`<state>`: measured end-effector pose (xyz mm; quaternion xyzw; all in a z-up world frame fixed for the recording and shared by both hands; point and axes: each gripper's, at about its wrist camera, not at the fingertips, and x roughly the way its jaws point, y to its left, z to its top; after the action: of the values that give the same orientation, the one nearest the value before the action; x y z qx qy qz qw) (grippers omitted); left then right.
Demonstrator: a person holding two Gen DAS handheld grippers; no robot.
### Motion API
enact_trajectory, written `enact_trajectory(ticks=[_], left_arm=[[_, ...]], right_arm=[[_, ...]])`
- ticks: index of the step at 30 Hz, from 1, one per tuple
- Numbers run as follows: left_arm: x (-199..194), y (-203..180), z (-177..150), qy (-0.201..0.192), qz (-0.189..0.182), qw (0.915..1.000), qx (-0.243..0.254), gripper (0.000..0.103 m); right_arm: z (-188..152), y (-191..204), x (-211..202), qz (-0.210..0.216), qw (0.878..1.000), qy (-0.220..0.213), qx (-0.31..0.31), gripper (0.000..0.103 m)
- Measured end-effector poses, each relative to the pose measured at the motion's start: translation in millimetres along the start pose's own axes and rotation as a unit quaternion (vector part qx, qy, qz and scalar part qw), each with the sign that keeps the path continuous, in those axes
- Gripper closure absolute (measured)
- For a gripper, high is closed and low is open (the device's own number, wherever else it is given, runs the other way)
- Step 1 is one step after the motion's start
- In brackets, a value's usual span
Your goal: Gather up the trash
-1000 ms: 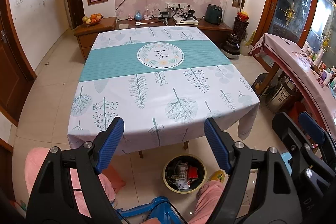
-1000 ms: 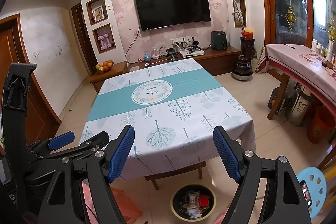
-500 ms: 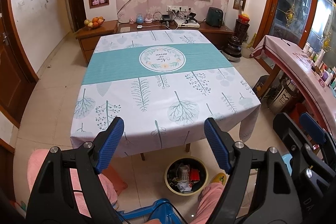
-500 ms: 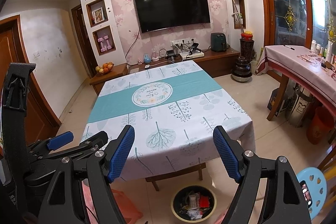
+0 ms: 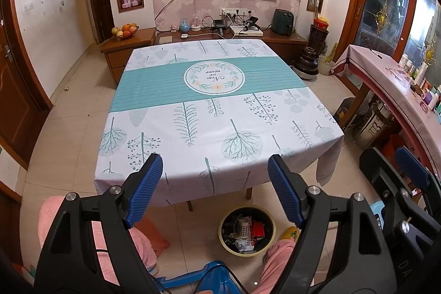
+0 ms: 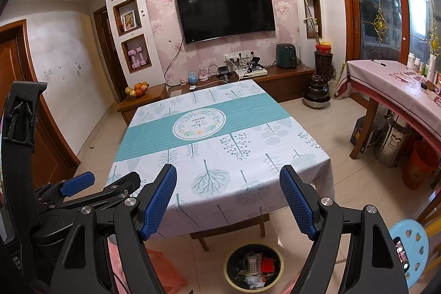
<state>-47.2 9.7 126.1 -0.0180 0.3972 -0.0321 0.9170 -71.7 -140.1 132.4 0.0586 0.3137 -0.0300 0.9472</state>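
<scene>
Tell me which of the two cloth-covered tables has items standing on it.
The side table with the pink cloth along the right wall; bottles stand along it. The central table with the teal-banded leaf-print cloth shows only its cloth.

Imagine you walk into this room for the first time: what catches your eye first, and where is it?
The big table in the middle, under a white and teal cloth printed with leaves, draws the eye first. Next comes the black TV on the pink flowered wall behind it. Near the table's front edge, a bin on the floor holds trash, and both open grippers frame the view.
</scene>
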Motion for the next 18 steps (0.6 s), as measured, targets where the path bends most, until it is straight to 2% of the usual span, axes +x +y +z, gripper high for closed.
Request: enact_trajectory(ticks=[18], left_arm=[[-0.6, 5.8, -3.0, 0.006, 0.006, 1.0000, 0.003, 0.026]], right_arm=[[0.3, -0.4, -1.0, -0.001, 1.000, 0.002, 0.003, 0.025]])
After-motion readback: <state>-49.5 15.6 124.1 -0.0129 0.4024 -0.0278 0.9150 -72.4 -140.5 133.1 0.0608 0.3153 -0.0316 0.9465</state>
